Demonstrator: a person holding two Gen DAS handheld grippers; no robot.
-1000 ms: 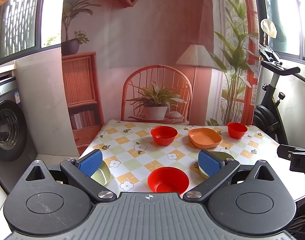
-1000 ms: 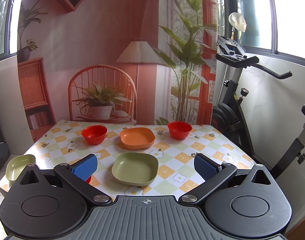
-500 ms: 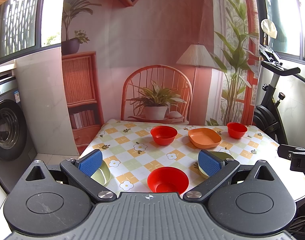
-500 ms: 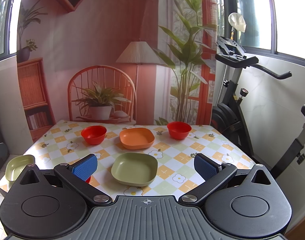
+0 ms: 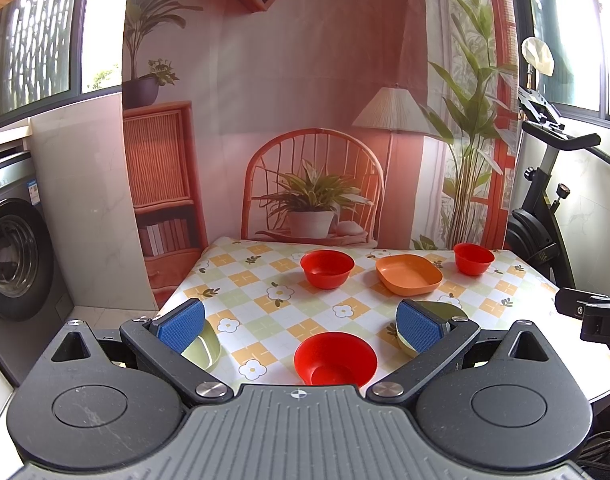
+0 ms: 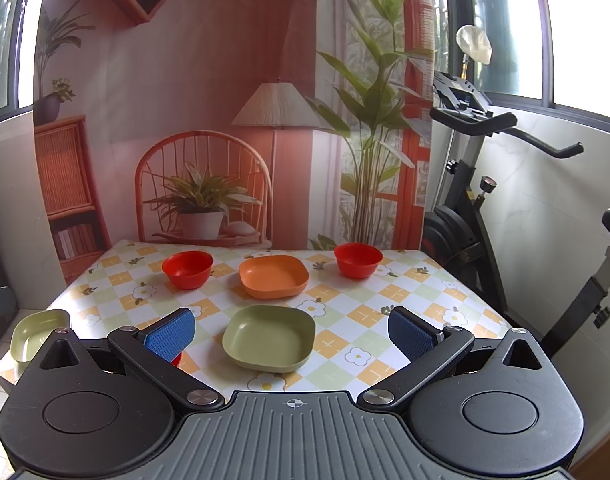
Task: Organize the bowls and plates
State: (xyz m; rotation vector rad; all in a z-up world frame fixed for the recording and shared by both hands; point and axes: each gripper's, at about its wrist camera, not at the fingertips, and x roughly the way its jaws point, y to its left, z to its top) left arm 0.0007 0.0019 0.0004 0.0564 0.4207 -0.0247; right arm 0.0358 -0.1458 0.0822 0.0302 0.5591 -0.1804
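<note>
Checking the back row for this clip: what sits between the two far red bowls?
The orange plate lies between the left red bowl and the right red bowl, touching neither; the right wrist view shows it.

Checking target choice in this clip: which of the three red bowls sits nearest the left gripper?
The red bowl at the table's near edge, between the open left gripper fingers; the other two red bowls flank the orange plate.

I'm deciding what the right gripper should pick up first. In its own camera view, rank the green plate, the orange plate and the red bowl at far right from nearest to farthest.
1. Green plate, straight ahead of the right gripper, between its open fingers.
2. Orange plate, behind it, mid-table.
3. Red bowl, far right, near the back edge.
</note>
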